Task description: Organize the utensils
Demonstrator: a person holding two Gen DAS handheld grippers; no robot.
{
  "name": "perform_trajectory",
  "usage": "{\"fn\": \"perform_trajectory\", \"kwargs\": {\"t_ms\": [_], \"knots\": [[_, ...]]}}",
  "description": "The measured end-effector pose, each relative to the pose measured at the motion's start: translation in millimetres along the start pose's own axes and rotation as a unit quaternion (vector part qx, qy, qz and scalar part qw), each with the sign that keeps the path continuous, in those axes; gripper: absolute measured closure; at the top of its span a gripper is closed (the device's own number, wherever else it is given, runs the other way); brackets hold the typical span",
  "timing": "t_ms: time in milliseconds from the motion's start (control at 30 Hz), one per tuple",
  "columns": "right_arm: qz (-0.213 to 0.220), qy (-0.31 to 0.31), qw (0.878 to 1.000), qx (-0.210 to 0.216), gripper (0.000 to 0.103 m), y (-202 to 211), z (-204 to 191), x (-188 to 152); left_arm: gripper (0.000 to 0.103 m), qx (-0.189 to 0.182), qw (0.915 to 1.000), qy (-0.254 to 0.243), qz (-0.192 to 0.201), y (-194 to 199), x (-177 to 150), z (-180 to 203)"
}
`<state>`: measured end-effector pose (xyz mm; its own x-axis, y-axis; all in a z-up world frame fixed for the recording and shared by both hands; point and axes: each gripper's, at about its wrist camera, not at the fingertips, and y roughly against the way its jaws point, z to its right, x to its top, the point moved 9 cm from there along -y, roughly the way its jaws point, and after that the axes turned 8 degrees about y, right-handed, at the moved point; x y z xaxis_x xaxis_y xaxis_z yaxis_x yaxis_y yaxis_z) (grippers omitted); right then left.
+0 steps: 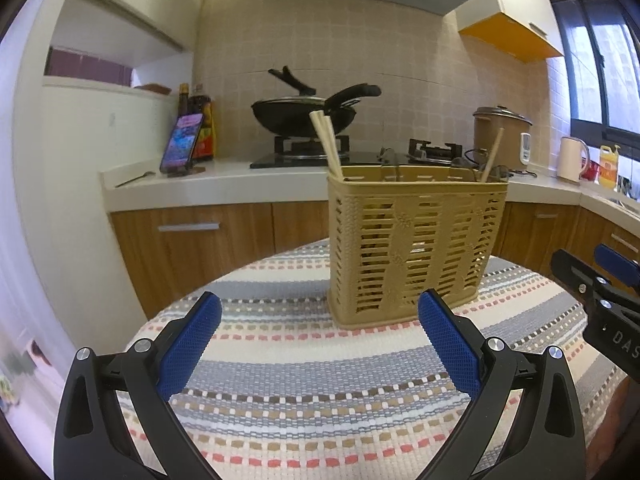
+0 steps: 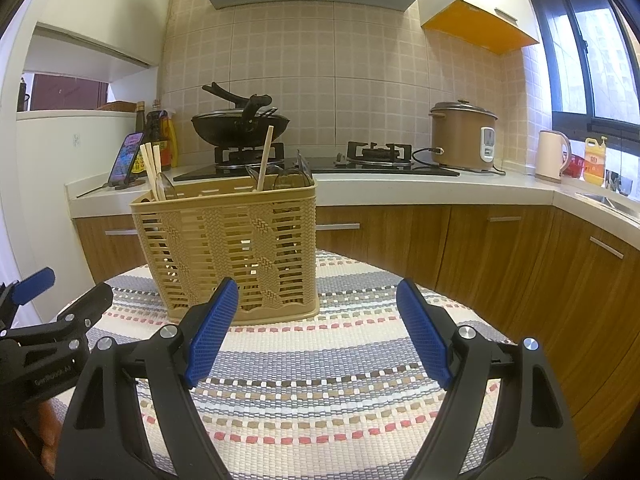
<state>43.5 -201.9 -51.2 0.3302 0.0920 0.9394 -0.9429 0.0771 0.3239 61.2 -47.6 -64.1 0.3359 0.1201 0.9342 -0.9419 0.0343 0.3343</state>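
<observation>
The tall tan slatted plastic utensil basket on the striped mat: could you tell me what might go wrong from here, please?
1. The tall tan slatted plastic utensil basket is tall and narrow; a nudge from either open tool, left or right, might tip it.
2. The pale wooden chopsticks lean loosely above the rim, so a passing tool may catch them.
3. The striped woven mat could slide or bunch if the basket is pushed.

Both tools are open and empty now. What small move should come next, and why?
Probably bring the right tool forward and up to the single chopstick standing apart from the pair in the basket; nothing lies on the cloth.
</observation>
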Motion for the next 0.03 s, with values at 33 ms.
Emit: {"fn": "perform_trajectory", "kwargs": {"t_ms": [33], "knots": [[0.0, 0.001, 1.0, 0.0, 0.026, 0.1, 0.0, 0.2, 0.007, 0.001, 1.0, 0.0, 0.003, 0.4, 0.7, -1.0]]}}
